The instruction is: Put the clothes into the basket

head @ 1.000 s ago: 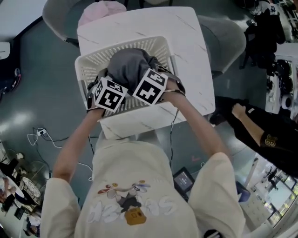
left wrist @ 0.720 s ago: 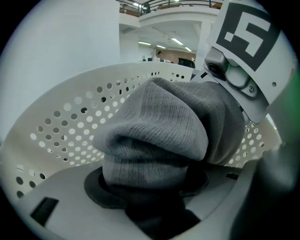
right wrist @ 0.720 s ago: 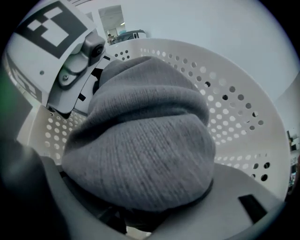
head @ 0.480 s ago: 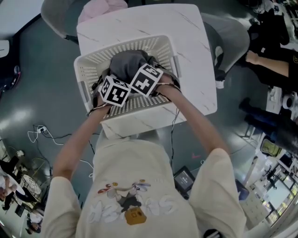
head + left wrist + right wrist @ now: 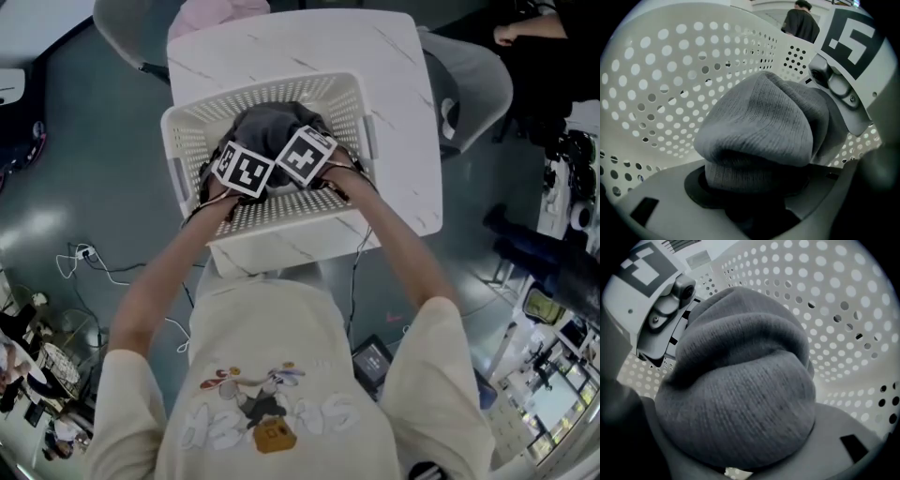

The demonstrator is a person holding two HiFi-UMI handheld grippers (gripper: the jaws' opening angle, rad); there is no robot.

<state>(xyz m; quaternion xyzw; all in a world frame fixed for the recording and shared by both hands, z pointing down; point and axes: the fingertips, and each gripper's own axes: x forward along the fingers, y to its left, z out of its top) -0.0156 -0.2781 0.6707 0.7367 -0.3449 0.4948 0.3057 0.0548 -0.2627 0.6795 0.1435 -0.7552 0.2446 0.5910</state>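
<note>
You lower load: grey sweater (image 5: 269,124) now deep inside basket (image 5: 187,141). Left gripper (image 5: 242,171) half-closed, pinching it. Right gripper (image 5: 307,155) jaws just opening wider, cloth still between them. Drop looks imminent.

This looks like a lab or shared work room, not a home. The floor (image 5: 84,187) is bare, glossy grey, with loose white cables (image 5: 80,267) trailing over it at near left and a small screen (image 5: 372,361) lying flat on it near the person's feet. A white marble-look table (image 5: 403,112) stands alone in the middle, with grey shell chairs (image 5: 473,84) drawn up at its far and right sides. Along the right edge dark gear (image 5: 567,178) is stacked close together, and near left there is more clutter (image 5: 28,375), too small to tell apart. A second person in black (image 5: 534,28) sits at far right.
</note>
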